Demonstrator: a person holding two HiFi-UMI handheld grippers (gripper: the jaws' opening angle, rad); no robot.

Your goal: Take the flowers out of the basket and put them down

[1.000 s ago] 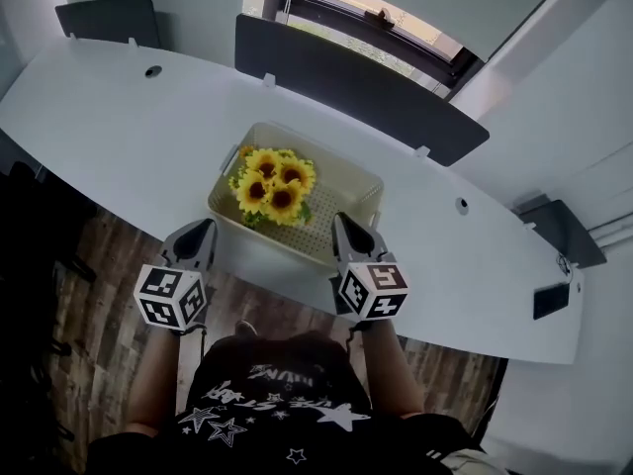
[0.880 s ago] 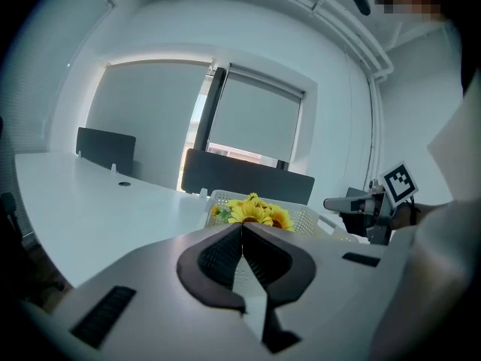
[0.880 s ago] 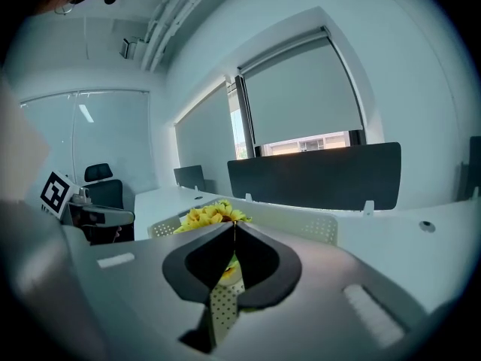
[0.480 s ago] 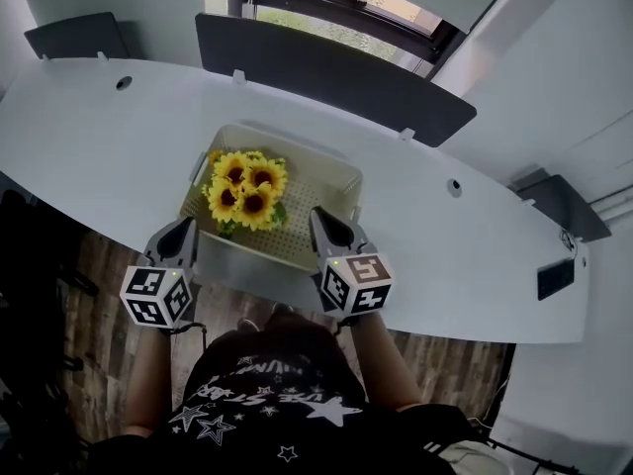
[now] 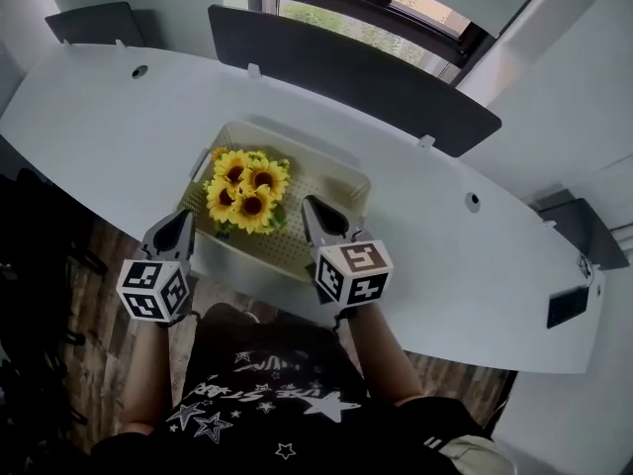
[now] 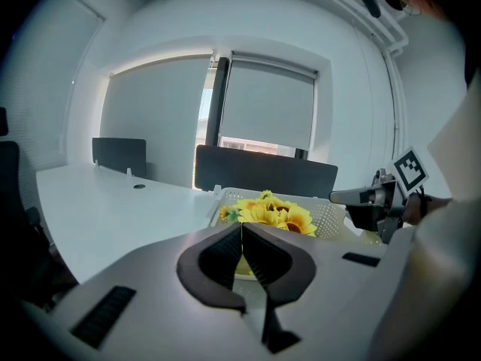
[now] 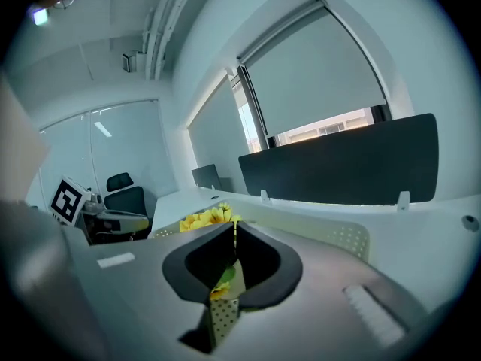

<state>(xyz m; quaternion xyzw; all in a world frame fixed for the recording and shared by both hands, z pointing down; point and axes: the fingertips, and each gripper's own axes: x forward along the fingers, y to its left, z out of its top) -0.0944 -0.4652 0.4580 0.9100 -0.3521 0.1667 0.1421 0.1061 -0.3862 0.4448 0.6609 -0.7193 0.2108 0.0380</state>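
Observation:
A bunch of yellow sunflowers [image 5: 243,190] lies in the left half of a cream perforated basket [image 5: 341,178] on the white table [image 5: 109,117]. My left gripper [image 5: 181,218] hovers shut at the basket's near left corner, nothing between its jaws. Over the basket's near rim, just right of the blooms, my right gripper [image 5: 310,206] is shut and empty too. In the left gripper view the sunflowers [image 6: 275,213] and basket [image 6: 325,215] sit beyond the closed jaws [image 6: 241,229], with the right gripper [image 6: 376,200] at the right. The right gripper view shows the sunflowers [image 7: 208,217] past its closed jaws [image 7: 235,229].
A dark divider panel [image 5: 346,75] stands along the table's far edge, with a window [image 5: 415,3] behind it. Another dark panel [image 5: 97,23] stands at the far left. Cable grommets [image 5: 139,70] dot the tabletop. Wood floor [image 5: 99,275] lies below the table's near edge.
Both grippers have crept forward toward the basket, and the right one now reaches over its near rim. The flowers and basket have not moved.

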